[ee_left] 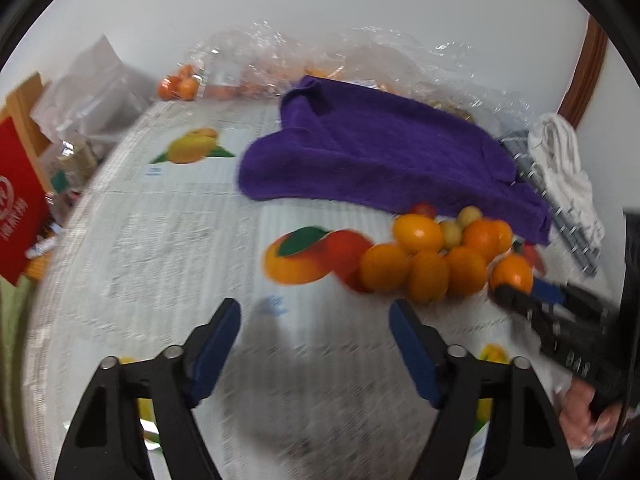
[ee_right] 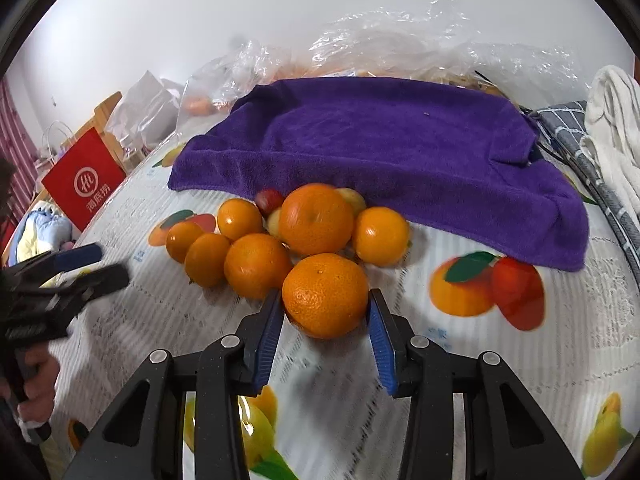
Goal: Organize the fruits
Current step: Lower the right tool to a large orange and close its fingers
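Note:
A pile of fruit (ee_right: 304,232) lies on the fruit-print tablecloth: several oranges, small yellow-green fruits and a red one, in front of a purple towel (ee_right: 380,148). My right gripper (ee_right: 325,308) has its blue pads on both sides of the nearest orange (ee_right: 325,295) and is closed on it. In the left wrist view the same pile (ee_left: 444,256) lies ahead to the right, and the right gripper (ee_left: 516,292) holds that orange (ee_left: 512,274). My left gripper (ee_left: 314,320) is open and empty over bare cloth, left of the pile.
Clear plastic bags (ee_right: 380,48) with more fruit lie behind the towel. A red paper bag (ee_right: 86,182) stands at the left table edge. White and checked cloths (ee_right: 608,120) lie at the right. More oranges (ee_left: 178,86) sit at the far back.

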Available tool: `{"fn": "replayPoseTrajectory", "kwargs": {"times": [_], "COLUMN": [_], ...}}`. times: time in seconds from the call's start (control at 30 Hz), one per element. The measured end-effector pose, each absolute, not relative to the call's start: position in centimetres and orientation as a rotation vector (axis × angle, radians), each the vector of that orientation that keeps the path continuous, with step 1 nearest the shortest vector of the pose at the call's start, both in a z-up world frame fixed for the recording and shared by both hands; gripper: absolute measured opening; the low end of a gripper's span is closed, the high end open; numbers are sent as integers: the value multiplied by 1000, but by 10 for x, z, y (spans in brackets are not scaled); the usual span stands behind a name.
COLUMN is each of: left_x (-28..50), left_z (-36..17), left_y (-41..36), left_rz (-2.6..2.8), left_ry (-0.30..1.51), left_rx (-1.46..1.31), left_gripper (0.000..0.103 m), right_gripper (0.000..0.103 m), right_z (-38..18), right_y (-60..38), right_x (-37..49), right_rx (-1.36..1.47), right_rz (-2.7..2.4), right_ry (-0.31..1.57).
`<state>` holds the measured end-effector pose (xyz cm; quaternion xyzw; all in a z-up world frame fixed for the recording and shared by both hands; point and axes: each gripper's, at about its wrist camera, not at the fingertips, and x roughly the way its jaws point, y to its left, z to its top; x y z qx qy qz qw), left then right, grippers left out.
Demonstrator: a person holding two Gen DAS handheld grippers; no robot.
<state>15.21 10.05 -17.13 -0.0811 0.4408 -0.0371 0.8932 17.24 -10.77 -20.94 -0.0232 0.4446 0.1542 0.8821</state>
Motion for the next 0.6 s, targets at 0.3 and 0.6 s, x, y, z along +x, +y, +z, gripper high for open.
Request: {"fn": "replayPoseTrajectory", "kwargs": {"times": [0.3, 0.6], "left_x": [175, 185], "left_z": [-176, -182], "left_y": [77, 81], "left_rz": [-172, -199], "left_ry": [922, 933], "left_rx": [-136, -196], "left_gripper": [50, 51], "right_gripper": [42, 44], "right_z": [-208, -214], "right_y": [-158, -157], "right_x": [159, 164], "right_rx": [-45, -38], "right_rz": [216, 204], "right_ry": [922, 919]}}
